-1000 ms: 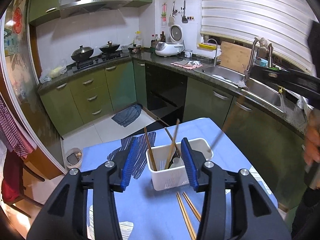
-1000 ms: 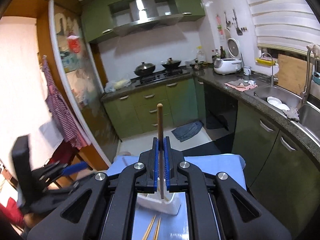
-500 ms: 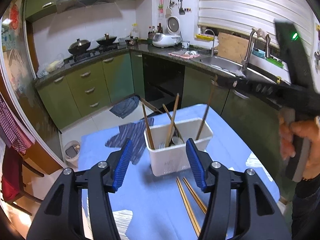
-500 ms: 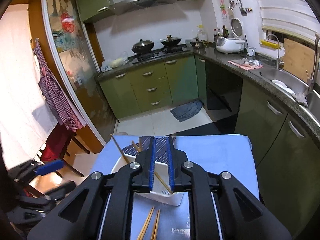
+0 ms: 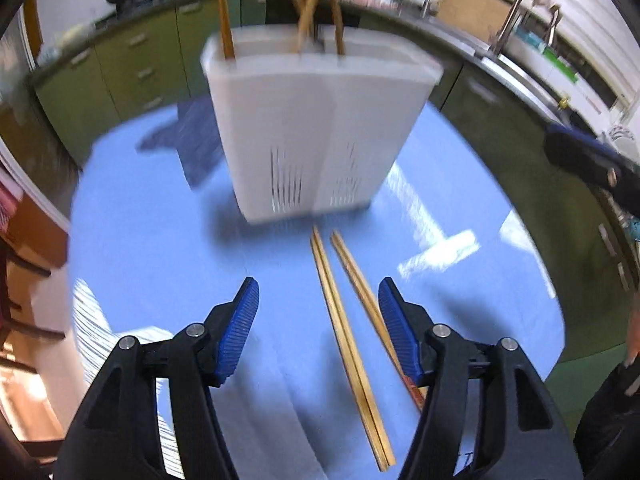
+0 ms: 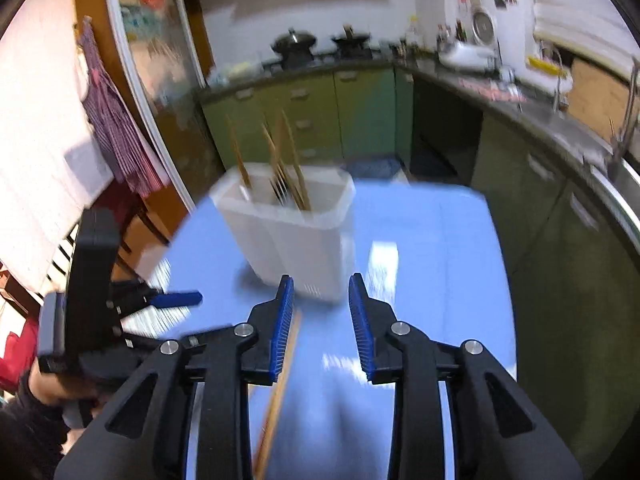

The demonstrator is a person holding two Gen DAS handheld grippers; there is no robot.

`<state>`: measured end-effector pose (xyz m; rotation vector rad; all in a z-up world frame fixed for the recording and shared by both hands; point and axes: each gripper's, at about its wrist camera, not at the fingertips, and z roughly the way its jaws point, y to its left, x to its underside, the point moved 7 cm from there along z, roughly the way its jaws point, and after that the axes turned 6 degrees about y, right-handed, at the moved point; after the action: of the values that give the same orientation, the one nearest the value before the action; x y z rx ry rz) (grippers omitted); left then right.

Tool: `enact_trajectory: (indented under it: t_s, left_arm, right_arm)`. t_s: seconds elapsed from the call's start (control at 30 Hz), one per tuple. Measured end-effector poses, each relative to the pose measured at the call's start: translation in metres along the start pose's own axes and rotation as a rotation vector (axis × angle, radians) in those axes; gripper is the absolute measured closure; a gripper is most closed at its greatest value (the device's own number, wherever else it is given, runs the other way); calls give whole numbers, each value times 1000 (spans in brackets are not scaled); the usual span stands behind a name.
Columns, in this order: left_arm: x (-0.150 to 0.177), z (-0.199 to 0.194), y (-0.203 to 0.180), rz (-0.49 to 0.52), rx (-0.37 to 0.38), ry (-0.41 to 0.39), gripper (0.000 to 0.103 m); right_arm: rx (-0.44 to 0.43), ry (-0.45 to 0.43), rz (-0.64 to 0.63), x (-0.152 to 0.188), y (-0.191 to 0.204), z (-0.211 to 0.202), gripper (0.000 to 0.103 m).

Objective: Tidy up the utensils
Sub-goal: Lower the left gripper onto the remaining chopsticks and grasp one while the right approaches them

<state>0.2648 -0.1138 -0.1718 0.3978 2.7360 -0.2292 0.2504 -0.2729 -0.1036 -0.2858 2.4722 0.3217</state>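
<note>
**Q:** Grippers, from left to right: how do they stand?

**A:** Left gripper [image 5: 318,312]: jaws opening, pads touching nothing, with the loose chopsticks [image 5: 348,332] flat on the blue table [image 5: 160,248] between them. Right gripper [image 6: 321,322]: jaws opening, empty.

**Q:** And the utensils?

**A:** White holder [image 5: 316,128] upright on the table just beyond the loose chopsticks, with several more chopsticks [image 5: 224,12] standing inside.

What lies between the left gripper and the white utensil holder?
In the left wrist view, loose chopsticks lie on the blue table between left gripper and holder.
</note>
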Motion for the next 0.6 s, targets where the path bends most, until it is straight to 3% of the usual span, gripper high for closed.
enact_trajectory:
  t_s: [0.23, 0.43, 0.6]
  left_arm:
    - [10, 36, 3, -21, -31, 90, 57]
    - [13, 46, 0, -22, -31, 118, 64]
    - [15, 52, -3, -11, -51, 136, 75]
  right_arm:
    - [13, 100, 82, 46, -36, 40, 74]
    - [3, 144, 81, 54, -37, 60, 74]
    - [-16, 165, 77, 53, -32, 72, 74]
